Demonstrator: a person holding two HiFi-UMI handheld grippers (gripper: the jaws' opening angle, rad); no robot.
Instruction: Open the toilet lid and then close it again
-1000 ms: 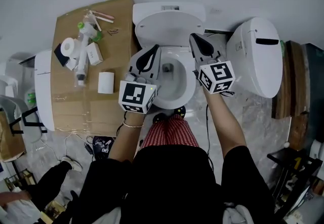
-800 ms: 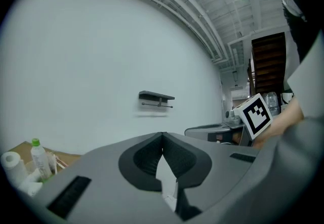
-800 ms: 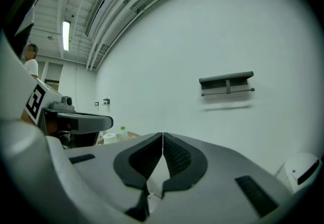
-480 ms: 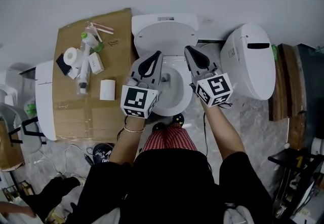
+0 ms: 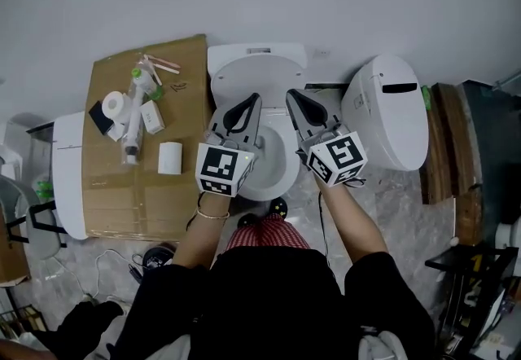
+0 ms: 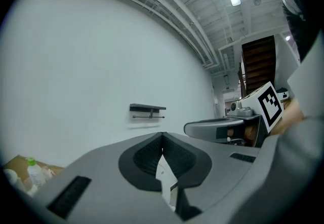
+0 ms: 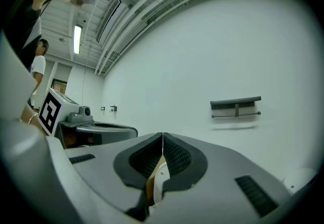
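left tongs (image 5: 253, 98) and right tongs (image 5: 291, 94) hang pressed together, empty, above the bowl (image 5: 264, 191); we judge the raised toilet lid (image 5: 259, 73) needs lowering next.

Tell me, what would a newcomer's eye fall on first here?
The left gripper and the right gripper, each with a marker cube and jaws together, hang side by side over the open white toilet in the middle. A second white toilet stands at its right; a cardboard sheet with small items lies at its left.
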